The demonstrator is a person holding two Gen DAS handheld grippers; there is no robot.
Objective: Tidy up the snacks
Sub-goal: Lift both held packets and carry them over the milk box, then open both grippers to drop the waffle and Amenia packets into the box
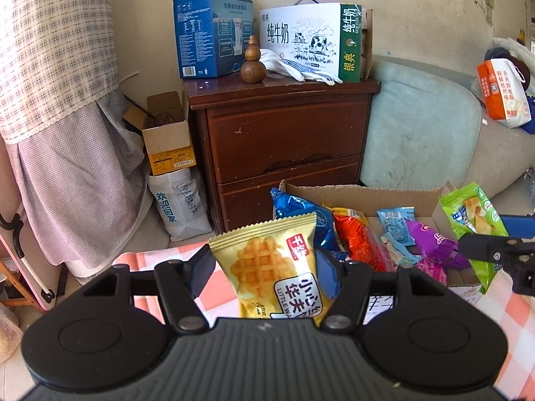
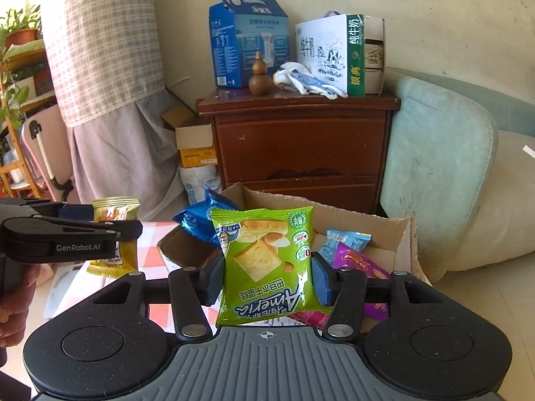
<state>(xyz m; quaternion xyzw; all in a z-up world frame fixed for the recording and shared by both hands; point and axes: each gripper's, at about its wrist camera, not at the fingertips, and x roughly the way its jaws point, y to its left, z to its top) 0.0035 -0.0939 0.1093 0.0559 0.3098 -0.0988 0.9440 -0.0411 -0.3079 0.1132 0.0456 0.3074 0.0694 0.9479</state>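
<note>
The left gripper [image 1: 264, 267] fingers clamp a yellow waffle packet [image 1: 267, 267] above the checked tabletop [image 1: 214, 287]. Beside it, snack packets fill an open cardboard box [image 1: 367, 193]. At right, the right gripper [image 2: 267, 280] fingers pinch a green cake packet [image 2: 267, 264], printed upside down, over the box.
</note>
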